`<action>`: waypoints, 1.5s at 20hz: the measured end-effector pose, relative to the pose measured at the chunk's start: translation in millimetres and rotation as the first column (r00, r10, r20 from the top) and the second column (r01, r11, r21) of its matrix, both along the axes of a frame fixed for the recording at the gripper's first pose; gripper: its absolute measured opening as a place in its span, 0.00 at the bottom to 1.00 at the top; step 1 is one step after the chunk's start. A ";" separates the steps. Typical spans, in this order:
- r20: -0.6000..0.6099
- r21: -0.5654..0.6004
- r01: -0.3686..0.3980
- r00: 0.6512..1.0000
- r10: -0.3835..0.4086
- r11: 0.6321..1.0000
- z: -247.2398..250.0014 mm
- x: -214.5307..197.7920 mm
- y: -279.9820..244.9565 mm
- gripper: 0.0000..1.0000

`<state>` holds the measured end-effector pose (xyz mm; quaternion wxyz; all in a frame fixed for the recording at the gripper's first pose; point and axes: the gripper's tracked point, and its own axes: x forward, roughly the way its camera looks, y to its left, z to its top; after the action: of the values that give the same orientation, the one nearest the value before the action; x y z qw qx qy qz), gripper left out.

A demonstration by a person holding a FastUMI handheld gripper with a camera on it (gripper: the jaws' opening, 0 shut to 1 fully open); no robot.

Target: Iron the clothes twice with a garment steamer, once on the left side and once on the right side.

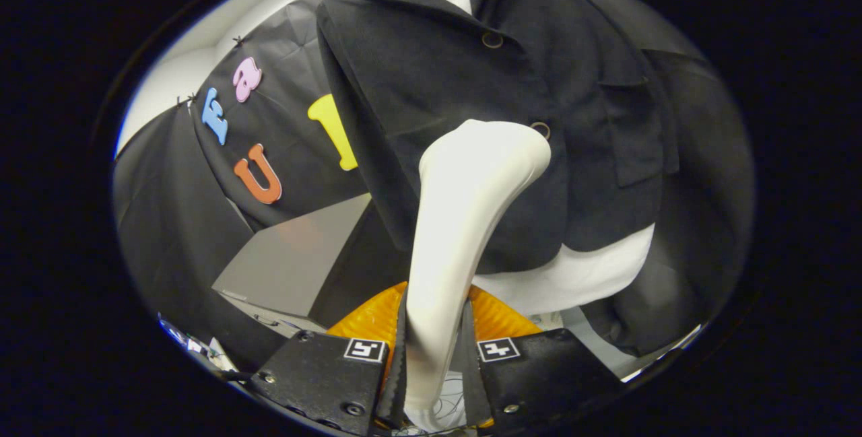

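My gripper (433, 356) is shut on the handle of a white garment steamer (465, 221), both fingers pressing its sides. The steamer rises from between the fingers, and its head (502, 144) rests against the front of a black button-up jacket (485, 87) hanging just ahead. The head sits near the jacket's middle, beside the lower button (541, 129). An upper button (492, 40) lies above it. A white shirt (572, 275) hangs under the jacket and shows below its hem and at the collar. A chest pocket (633, 134) is on the jacket to the right of the steamer head.
A grey table top (296, 262) lies to the left below the jacket. The black cloth wall (202, 221) stands behind and to the left. A cable (448, 410) trails beneath the steamer's handle.
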<state>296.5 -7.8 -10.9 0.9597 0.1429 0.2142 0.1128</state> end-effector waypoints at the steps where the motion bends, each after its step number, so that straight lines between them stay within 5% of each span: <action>1: -0.016 -0.002 0.002 1.000 -0.002 1.000 -7.8 -0.9 -0.6 0.37; 21: -0.145 0.001 0.012 0.989 -0.012 1.000 -99.0 -9.2 -22.4 0.37; 30: 0.063 0.001 0.075 0.995 -0.075 0.997 15.4 -33.3 -91.2 0.36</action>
<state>263.3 -99.0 4.5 0.9695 0.1468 0.1785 0.0810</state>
